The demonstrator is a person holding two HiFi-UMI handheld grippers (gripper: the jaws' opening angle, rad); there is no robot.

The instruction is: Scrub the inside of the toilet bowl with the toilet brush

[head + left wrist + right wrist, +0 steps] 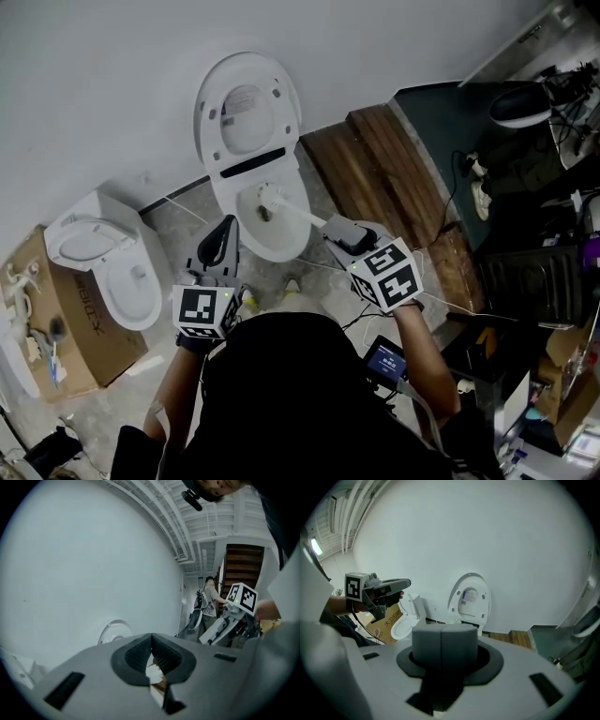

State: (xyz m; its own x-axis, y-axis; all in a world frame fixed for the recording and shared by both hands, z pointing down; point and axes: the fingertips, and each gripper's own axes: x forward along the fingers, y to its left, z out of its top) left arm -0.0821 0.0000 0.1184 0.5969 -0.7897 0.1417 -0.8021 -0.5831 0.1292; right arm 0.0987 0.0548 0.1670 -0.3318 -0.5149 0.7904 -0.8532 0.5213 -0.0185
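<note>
A white toilet [281, 246] stands against the wall with its lid [246, 112] up. The white toilet brush [272, 201] has its head down inside the bowl, and its handle slants back to my right gripper [330, 228], which is shut on it. In the right gripper view the grey pads [429, 641] meet, and they hide the brush. The lid [469, 599] shows ahead. My left gripper [225, 227] hovers just left of the bowl's front rim, shut with nothing in it. Its jaws [152, 654] touch at the tips.
A second white toilet [108, 267] stands to the left beside a cardboard box [70, 328]. Wooden steps [375, 169] and a dark mat [469, 141] lie to the right, with cables and clutter beyond. A person [213, 599] stands in the distance.
</note>
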